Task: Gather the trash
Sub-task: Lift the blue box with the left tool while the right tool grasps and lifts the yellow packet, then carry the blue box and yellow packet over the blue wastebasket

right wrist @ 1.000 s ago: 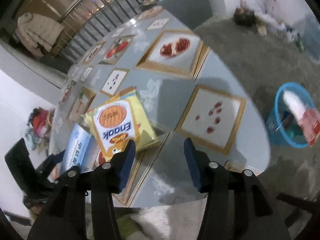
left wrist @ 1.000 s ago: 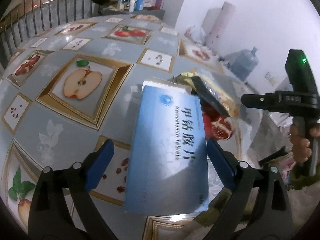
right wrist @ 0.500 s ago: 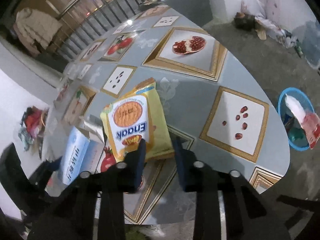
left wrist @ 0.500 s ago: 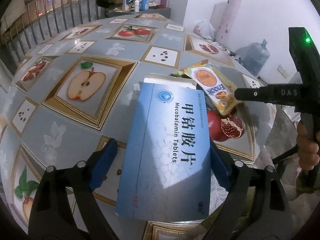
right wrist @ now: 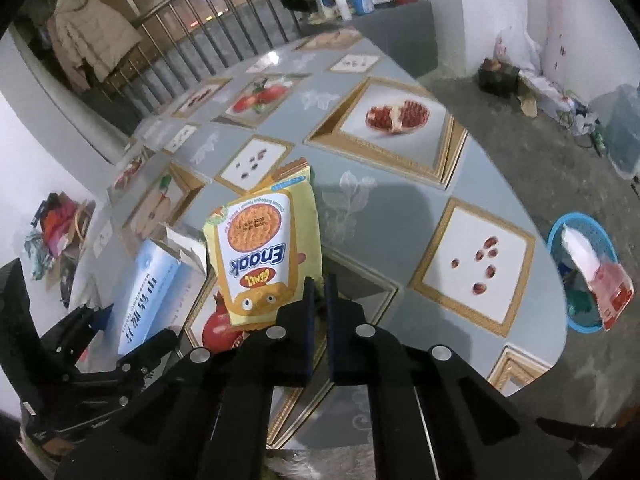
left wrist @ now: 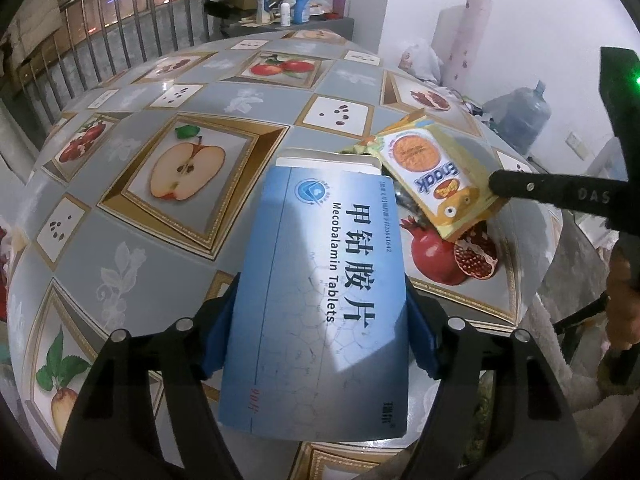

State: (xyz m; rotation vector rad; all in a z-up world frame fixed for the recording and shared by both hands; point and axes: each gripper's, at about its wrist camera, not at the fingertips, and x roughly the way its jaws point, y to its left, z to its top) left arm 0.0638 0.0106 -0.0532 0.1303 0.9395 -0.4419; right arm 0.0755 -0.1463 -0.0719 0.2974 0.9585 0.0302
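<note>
My left gripper (left wrist: 320, 332) is shut on a blue Mecobalamin tablet box (left wrist: 324, 300), its pads pressed on both long sides, the box lifted over the table. The box also shows in the right wrist view (right wrist: 152, 292). My right gripper (right wrist: 319, 292) is shut on the lower corner of a yellow Enaak snack packet (right wrist: 264, 256) and holds it tilted up off the table. The packet shows in the left wrist view (left wrist: 436, 176), with the right gripper's finger (left wrist: 520, 188) on its edge.
The round table (right wrist: 384, 208) has a grey fruit-print cloth. A blue bin (right wrist: 580, 272) with trash in it stands on the floor to the right, below the table edge. A railing (left wrist: 132, 40) runs behind the table. A water jug (left wrist: 524, 116) stands by the wall.
Both grippers closed: the left on the blue box, the right on the snack packet's corner. Both items have come up off the table.
</note>
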